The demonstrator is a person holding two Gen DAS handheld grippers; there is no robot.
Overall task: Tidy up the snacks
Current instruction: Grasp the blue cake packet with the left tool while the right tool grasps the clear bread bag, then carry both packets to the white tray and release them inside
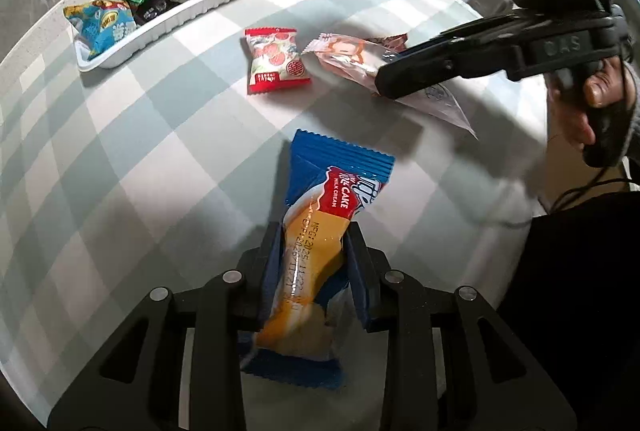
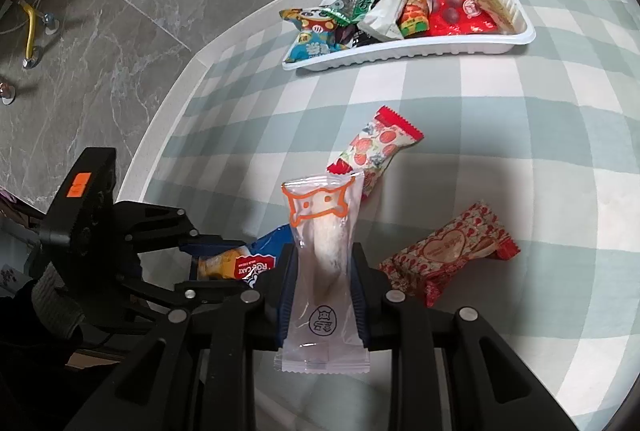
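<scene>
A blue roll cake pack (image 1: 320, 231) is squeezed between the jaws of the left gripper (image 1: 314, 255) above the checked tablecloth (image 1: 140, 151). A clear snack pack (image 2: 324, 251) is pinched by the right gripper (image 2: 324, 263). Many snacks are piled in the white tray (image 1: 192, 11). A strawberry pack (image 1: 276, 59) is lying near it.
</scene>
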